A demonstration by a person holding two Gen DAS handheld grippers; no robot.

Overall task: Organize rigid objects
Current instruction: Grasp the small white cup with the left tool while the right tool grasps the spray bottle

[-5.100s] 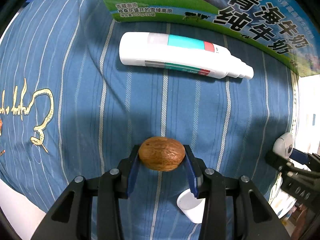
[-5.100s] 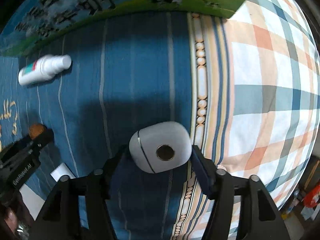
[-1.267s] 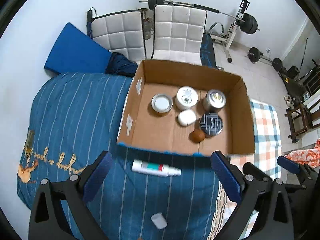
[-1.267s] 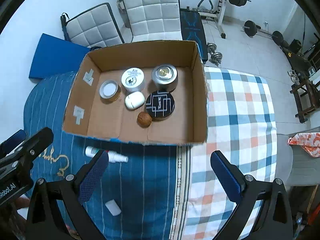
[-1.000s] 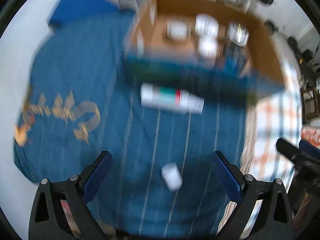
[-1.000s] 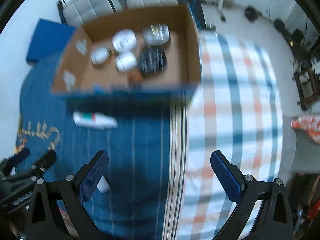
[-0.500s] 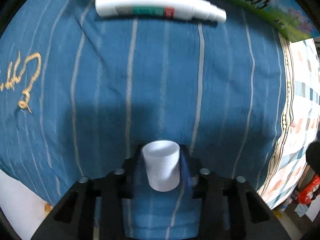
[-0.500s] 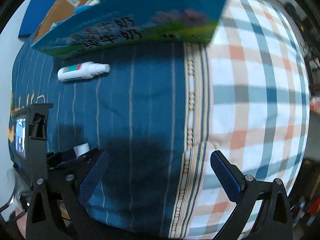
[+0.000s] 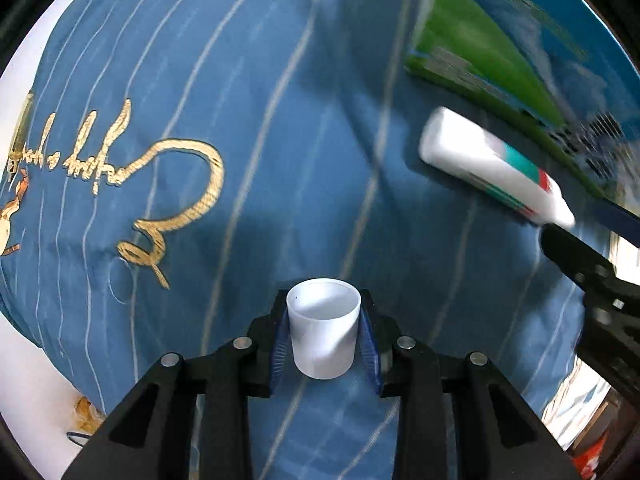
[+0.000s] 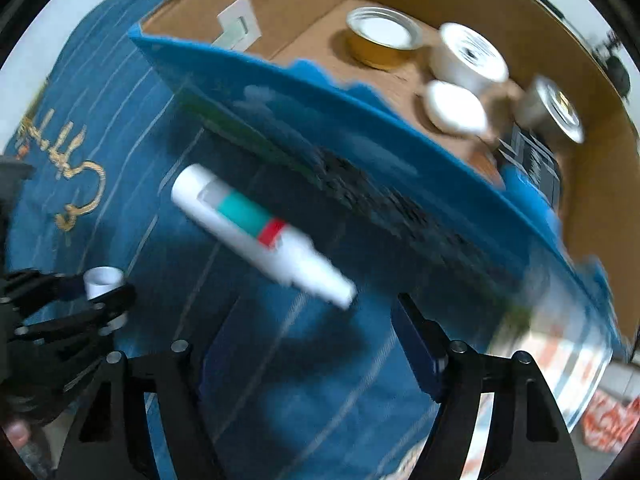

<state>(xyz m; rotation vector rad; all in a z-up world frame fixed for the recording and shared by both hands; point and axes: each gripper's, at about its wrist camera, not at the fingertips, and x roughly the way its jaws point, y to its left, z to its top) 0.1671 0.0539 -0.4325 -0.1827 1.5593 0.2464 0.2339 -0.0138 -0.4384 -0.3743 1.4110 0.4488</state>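
My left gripper (image 9: pixel 325 338) is shut on a small white plastic cap (image 9: pixel 323 330), open end facing away, over the blue striped bedspread (image 9: pixel 224 128). The cap also shows in the right wrist view (image 10: pixel 103 280), at the far left in the left gripper. A white spray bottle (image 10: pixel 260 236) with a teal and red label lies on the bedspread in front of the cardboard box (image 10: pixel 592 184); it also shows in the left wrist view (image 9: pixel 492 172). My right gripper (image 10: pixel 316 344) is open and empty, its fingers just short of the bottle's nozzle.
The box holds a gold-sided tin (image 10: pixel 382 38), a white round tin (image 10: pixel 468 58), a white case (image 10: pixel 454 112), a silver tin (image 10: pixel 554 112), a black patterned lid (image 10: pixel 534 164) and a partly hidden walnut (image 10: pixel 486 166). The box's printed wall (image 9: pixel 500 48) stands behind the bottle.
My left gripper has kept its hold on the white cap and swung left. My right gripper has moved in toward the spray bottle, still open.
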